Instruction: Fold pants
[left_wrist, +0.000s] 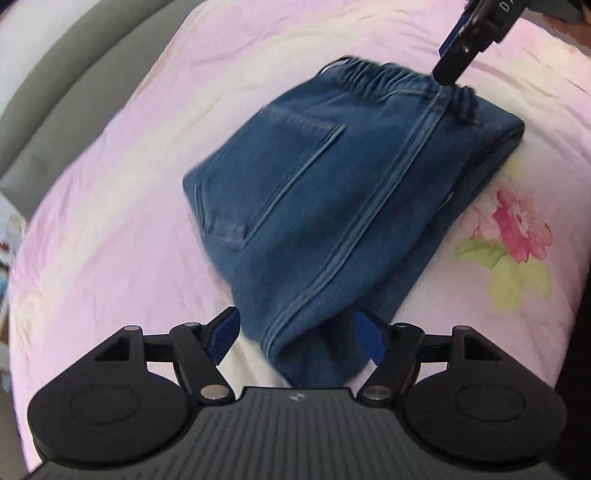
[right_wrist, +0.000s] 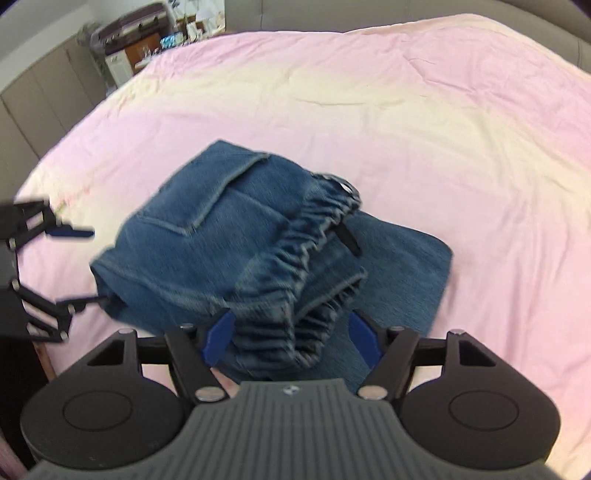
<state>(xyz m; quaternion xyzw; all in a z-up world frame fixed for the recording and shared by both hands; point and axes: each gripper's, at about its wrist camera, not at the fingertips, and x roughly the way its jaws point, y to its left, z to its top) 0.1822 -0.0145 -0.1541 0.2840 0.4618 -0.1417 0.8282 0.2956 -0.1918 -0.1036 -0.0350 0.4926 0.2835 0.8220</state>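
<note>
So, bed: pink sheet (right_wrist: 406, 110) with a flower print (left_wrist: 517, 229), spread across the whole surface.
Pants: blue denim pants (left_wrist: 332, 184) folded into a thick bundle on the sheet, elastic waistband on top.
Left gripper (left_wrist: 295, 332): jaws spread wide; one folded end lies loose between them, unpinched.
Right gripper (right_wrist: 291, 332): jaws apart astride the gathered waistband, pads not pressing.

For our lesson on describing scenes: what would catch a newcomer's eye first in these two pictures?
First, the folded blue denim pants lying mid-bed on the pink bedsheet, elastic waistband bunched on top. Next, a printed pink flower on the sheet beside them. Then the left gripper and right gripper, blue-padded fingers spread over the denim's ends.
</note>
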